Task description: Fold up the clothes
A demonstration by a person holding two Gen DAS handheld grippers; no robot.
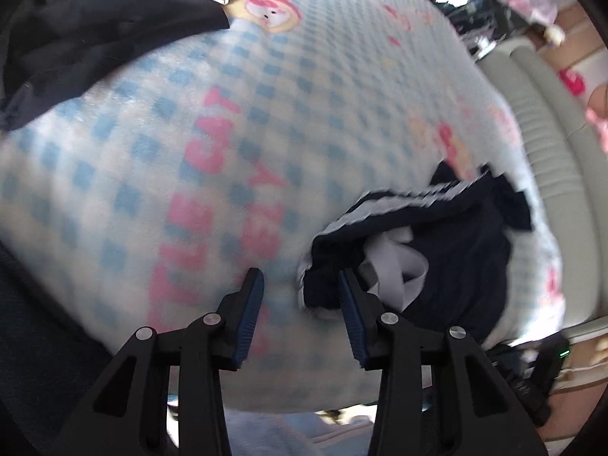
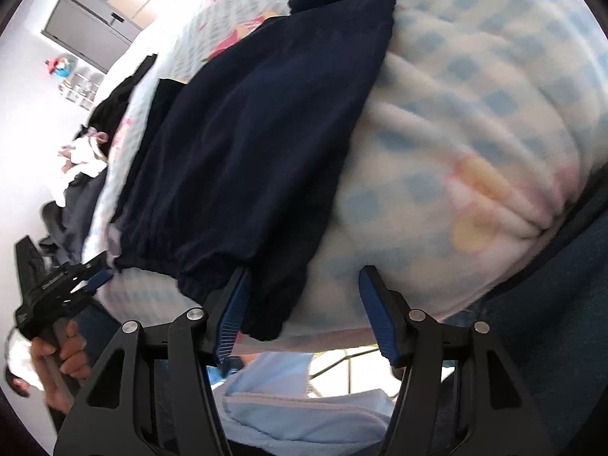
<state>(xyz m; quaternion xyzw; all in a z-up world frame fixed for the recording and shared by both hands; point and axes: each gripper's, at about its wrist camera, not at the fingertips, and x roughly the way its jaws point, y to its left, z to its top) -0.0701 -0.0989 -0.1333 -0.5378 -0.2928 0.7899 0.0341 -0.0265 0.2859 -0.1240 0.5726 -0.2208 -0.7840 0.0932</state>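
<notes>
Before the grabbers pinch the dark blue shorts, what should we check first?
1. Left gripper open: ok.
2. Right gripper open: ok.
3. Dark blue shorts lie flat on the checked blanket: ok on the right view; the end with white stripes is bunched, not ok.
4. Waistband within the right gripper's reach: ok, its left finger is at the hem.
5. Blanket out of the pinch: cannot tell.

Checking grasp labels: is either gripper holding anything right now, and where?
Nothing is held. The left gripper and right gripper are both open at the near edge of the dark navy garment on the blue-checked fleece blanket.
</notes>
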